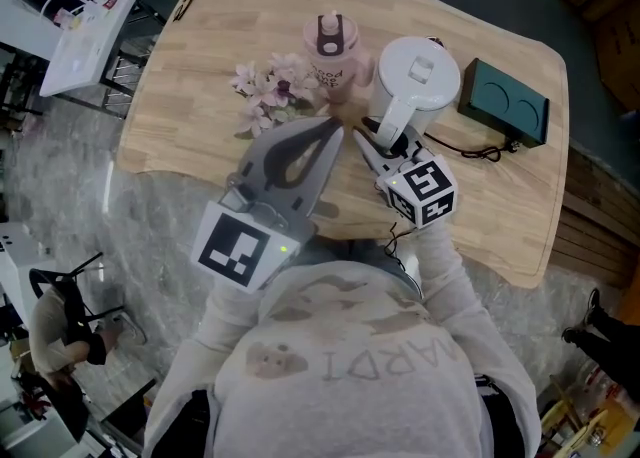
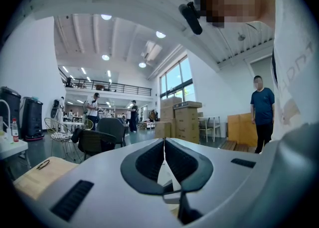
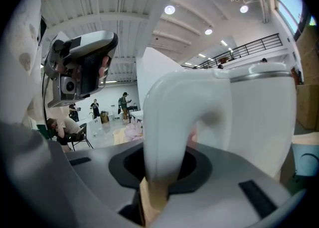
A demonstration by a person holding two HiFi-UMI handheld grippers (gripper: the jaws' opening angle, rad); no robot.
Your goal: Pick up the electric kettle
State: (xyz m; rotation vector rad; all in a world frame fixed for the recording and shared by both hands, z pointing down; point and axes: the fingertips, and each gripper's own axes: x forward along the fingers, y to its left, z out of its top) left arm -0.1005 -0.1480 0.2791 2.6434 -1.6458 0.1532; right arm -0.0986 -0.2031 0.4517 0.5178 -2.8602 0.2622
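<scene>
The white electric kettle (image 1: 415, 81) stands on the wooden table (image 1: 190, 96), towards its far right. Its curved handle (image 1: 393, 126) points toward me. My right gripper (image 1: 372, 141) is at that handle. In the right gripper view the jaws press on the handle (image 3: 169, 122) from both sides, with the kettle's body (image 3: 254, 117) just beyond, so the right gripper (image 3: 162, 167) is shut on it. My left gripper (image 1: 335, 126) hangs over the table left of the kettle, apart from it. Its jaws meet with nothing between them in the left gripper view (image 2: 164, 145).
A pink lidded cup (image 1: 333, 51) and a bunch of pale pink flowers (image 1: 272, 86) sit left of the kettle. A dark green box (image 1: 505, 101) with a black cable lies to its right. A white side table (image 1: 85, 31) stands off the table's left.
</scene>
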